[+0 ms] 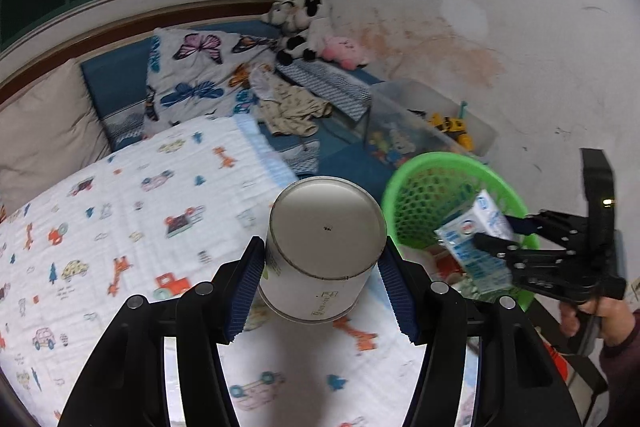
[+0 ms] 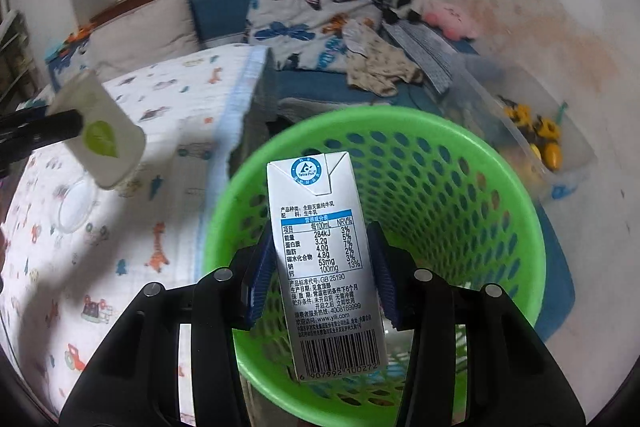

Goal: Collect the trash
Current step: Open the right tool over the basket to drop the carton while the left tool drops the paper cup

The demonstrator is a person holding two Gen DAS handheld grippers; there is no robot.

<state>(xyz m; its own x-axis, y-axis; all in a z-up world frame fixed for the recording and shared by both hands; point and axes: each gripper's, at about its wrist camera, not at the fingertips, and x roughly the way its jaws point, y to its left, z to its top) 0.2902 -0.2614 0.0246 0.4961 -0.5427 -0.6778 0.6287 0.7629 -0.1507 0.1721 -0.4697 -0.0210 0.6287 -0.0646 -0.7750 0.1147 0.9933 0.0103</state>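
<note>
A white paper cup (image 1: 324, 227) with a green leaf mark (image 2: 100, 139) is clamped bottom-forward between the blue pads of my left gripper (image 1: 322, 247), lifted off the printed bed cover. The right gripper (image 2: 320, 231) is shut on a blue-and-white milk carton (image 2: 316, 211), held upright over the mouth of the green mesh basket (image 2: 480, 163). In the left wrist view the carton (image 1: 476, 239) and right gripper (image 1: 504, 239) hover at the basket's (image 1: 424, 195) near rim, to the right of the cup. Some litter lies in the basket's bottom.
The white cover with cartoon prints (image 1: 120, 227) spreads over the bed on the left, with a round clear lid (image 2: 76, 207) lying on it. A clear bin of toys (image 2: 536, 135) stands by the wall behind the basket. Pillows, clothes and plush toys (image 1: 308, 27) crowd the far end.
</note>
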